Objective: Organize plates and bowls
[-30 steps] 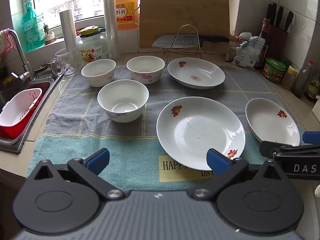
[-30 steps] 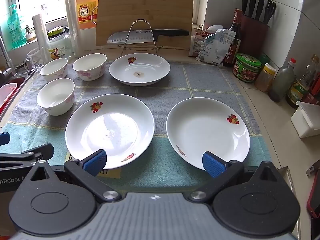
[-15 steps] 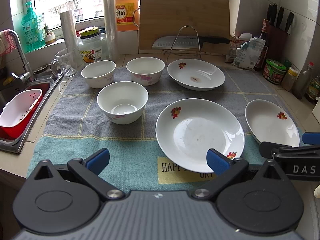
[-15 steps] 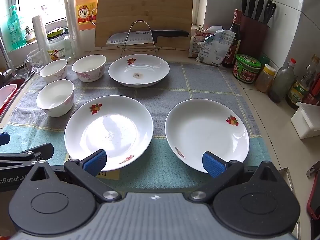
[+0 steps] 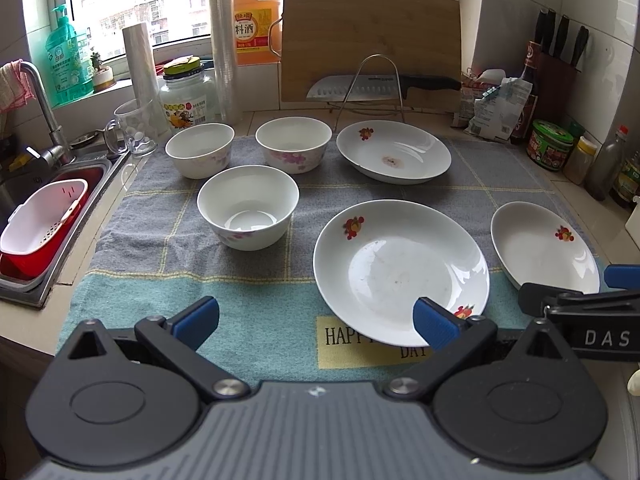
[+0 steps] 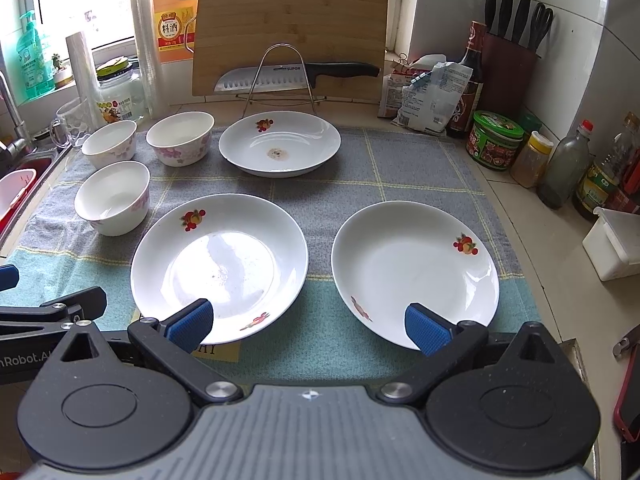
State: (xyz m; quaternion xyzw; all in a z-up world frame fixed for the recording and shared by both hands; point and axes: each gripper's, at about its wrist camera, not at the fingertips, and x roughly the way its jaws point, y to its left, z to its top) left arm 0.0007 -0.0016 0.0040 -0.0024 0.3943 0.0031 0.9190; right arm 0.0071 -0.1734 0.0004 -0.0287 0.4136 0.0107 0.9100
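Note:
Three white plates and three white bowls lie on a grey and teal mat (image 5: 248, 280). The middle plate (image 5: 400, 268) (image 6: 220, 264) is nearest, the right plate (image 5: 544, 248) (image 6: 414, 272) lies beside it, and the far plate (image 5: 394, 156) (image 6: 280, 148) has a brown stain. The near bowl (image 5: 248, 206) (image 6: 113, 198) stands in front of two flowered bowls (image 5: 200, 150) (image 5: 294, 148). My left gripper (image 5: 316, 322) hangs open over the mat's front edge, its right pad over the middle plate's rim. My right gripper (image 6: 310, 324) is open between the two near plates, holding nothing.
A sink (image 5: 36, 216) with a red and white strainer lies at the left. A cutting board (image 5: 368, 40), a knife on a wire rack (image 5: 372, 88), bottles and jars line the back. Condiment jars (image 6: 496, 144) and a knife block (image 6: 508, 56) crowd the right wall.
Both grippers have drifted slightly forward and down towards the plates. Nothing on the mat has moved, and both stay open.

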